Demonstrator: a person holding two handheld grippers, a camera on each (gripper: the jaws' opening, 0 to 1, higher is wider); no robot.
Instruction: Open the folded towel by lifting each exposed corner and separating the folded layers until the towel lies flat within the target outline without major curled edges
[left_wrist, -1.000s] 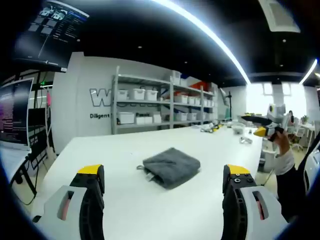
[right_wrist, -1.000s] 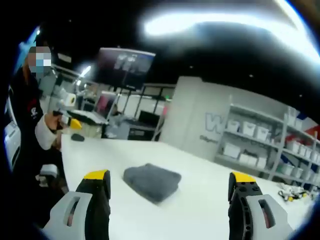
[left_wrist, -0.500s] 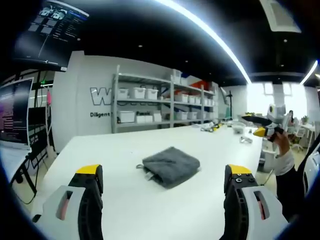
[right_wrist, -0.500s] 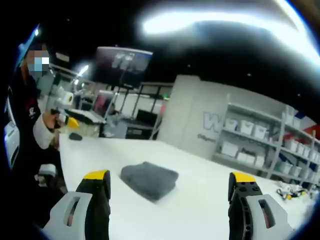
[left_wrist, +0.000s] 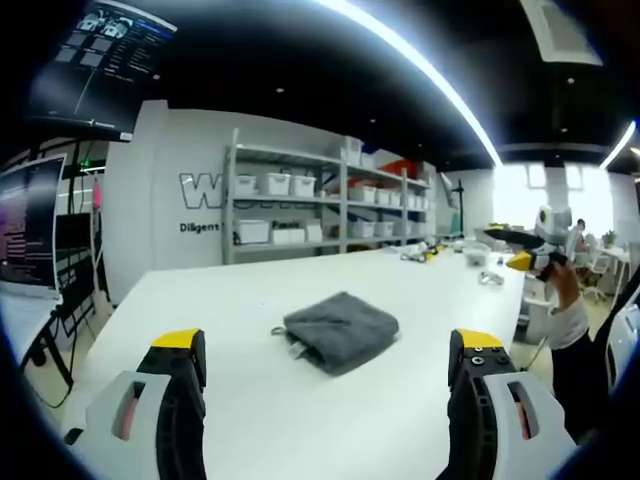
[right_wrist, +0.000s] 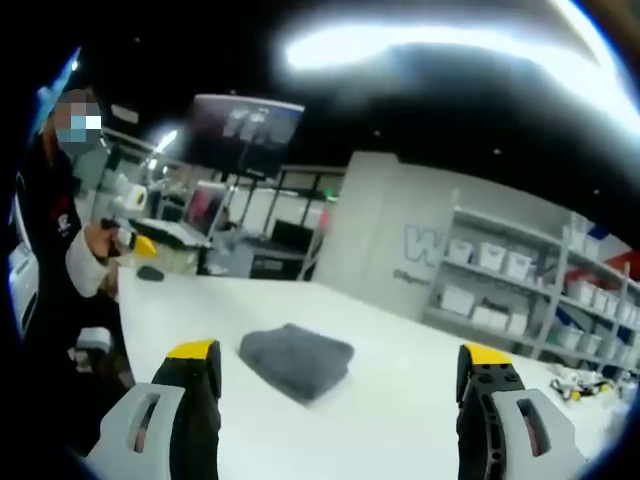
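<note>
Towel (left_wrist: 340, 331) — grey, folded into a thick square, sitting alone on the white table (left_wrist: 250, 400), well ahead of both grippers and touched by neither. Seen again in the right gripper view (right_wrist: 296, 361), same bundle from the other side, edges rounded and layers stacked. A small loop or tag poking out at its near-left corner in the left gripper view, likely marking where the open layers meet. No target outline to be made out on the tabletop from either angle.

Left gripper (left_wrist: 325, 355) held low over the near table edge, jaws spread wide with nothing between them — lined up so the towel falls in the gap, probably a squared-up approach. Right gripper (right_wrist: 340, 365) much the same: jaws far apart, empty, pointed at the towel from the opposite flank. Also visible at the far right of the left gripper view, raised in a hand above the table's end. Two grippers on two sides — sensible for pinning one layer while peeling another.

Task barely begun by the look of it: all folds intact, no corner lifted. Next move likely a descent to an exposed corner; thick pile could mean grabbing two layers at once, so a shallow pinch on the top layer seems wise.

Behind it all, shelves (left_wrist: 320, 205) with white bins along the wall, a screen (right_wrist: 245, 130) overhead.
</note>
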